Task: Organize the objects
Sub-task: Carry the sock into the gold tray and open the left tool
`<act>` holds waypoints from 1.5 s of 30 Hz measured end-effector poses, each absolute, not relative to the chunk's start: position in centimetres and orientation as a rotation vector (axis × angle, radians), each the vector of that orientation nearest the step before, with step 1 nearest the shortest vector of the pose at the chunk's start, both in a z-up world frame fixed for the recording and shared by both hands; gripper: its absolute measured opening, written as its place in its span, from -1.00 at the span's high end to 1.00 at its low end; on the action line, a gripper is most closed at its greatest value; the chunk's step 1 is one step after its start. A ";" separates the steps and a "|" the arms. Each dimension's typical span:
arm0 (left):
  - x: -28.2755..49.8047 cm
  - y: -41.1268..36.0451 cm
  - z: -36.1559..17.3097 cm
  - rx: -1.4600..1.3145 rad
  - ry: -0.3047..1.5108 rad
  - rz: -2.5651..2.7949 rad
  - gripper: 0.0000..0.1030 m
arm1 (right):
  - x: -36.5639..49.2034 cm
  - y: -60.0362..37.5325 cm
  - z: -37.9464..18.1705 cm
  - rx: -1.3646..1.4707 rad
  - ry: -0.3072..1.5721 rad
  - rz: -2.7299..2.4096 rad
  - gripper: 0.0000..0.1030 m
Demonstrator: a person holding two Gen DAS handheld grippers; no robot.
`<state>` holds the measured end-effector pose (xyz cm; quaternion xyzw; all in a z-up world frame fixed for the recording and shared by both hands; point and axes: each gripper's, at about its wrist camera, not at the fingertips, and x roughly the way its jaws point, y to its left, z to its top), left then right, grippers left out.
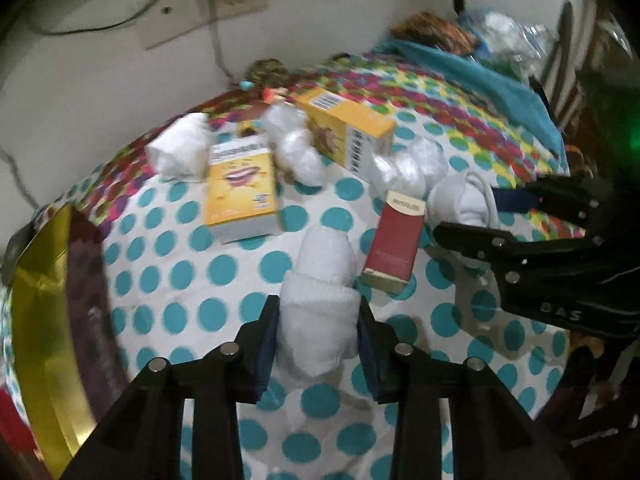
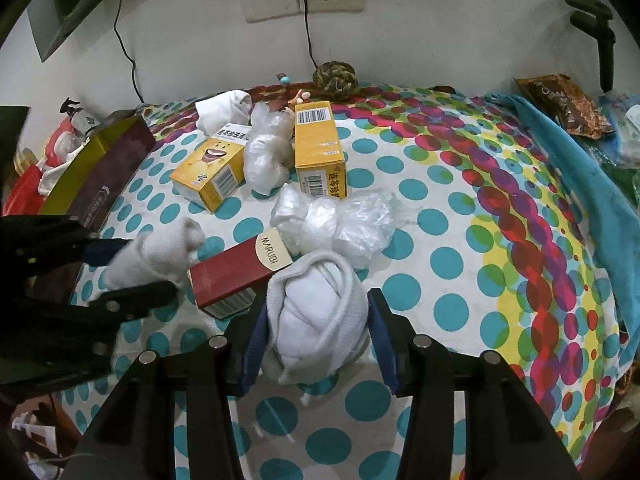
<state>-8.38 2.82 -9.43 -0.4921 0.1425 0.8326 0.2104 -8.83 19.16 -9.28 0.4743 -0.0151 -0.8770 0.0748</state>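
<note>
Sock rolls (image 1: 318, 312) (image 2: 318, 312): L tool (image 1: 318, 344) & R tool (image 2: 318, 340) each clamp one; red box (image 2: 236, 276) btwn.

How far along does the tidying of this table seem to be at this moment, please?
Early. Nothing looks put away yet. In hand: the left tool grips one rolled white sock, the right tool another rolled sock. Left on the dotted cloth: two yellow boxes, the red box, crumpled plastic bags and a folded white cloth.
</note>
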 end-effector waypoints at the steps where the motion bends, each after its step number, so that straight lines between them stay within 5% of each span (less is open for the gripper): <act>1: -8.2 2.5 -8.9 -1.359 0.385 2.337 0.31 | -8.8 19.2 -9.2 1.421 -0.046 -2.632 0.13; 15: -4.5 -9.6 -2.4 -1.402 0.192 2.743 0.31 | -8.0 19.1 -8.4 1.387 -0.064 -2.653 0.13; 32: -3.7 -17.3 -7.2 -1.670 -0.160 2.838 0.30 | -4.4 18.7 -4.4 1.317 -0.047 -2.717 0.13; 38: -3.6 -17.4 -8.0 -1.700 -0.166 2.860 0.25 | -3.4 18.7 -3.1 1.297 -0.048 -2.736 0.13; 45: -3.0 -16.8 -8.0 -1.683 -0.161 2.828 -0.06 | -2.8 17.5 -2.5 1.284 -0.031 -2.739 0.13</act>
